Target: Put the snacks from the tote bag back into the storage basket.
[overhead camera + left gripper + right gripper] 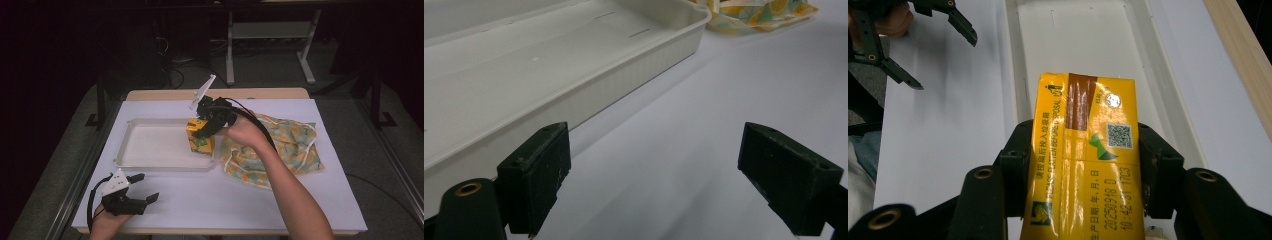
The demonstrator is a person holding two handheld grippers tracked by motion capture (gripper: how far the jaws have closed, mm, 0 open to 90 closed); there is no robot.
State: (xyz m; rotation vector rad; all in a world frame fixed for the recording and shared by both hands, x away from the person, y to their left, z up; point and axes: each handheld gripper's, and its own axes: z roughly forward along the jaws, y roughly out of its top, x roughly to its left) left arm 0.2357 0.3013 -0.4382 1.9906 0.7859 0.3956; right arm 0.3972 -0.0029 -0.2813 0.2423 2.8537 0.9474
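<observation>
Carton standing upright at tray's right end, clamped by right gripper.

Left gripper is idling, jaws apart, near table's front-left corner; white tray is lying under the carton; right jaws are squeezing its sides from above; patterned cloth lies right.

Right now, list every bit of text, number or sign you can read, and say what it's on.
All on the yellow carton, held in the right gripper:
"PLEASE FLATTEN BEFORE DISPOSAL", along its left edge.
"20250918 D", the printed date code.
"10:42:51 1703", the line under it, partly uncertain.
Chinese lines beside these: too small to read surely.
A QR code and a small figure sign: no readable words.
Tray and cloth: no text.
</observation>
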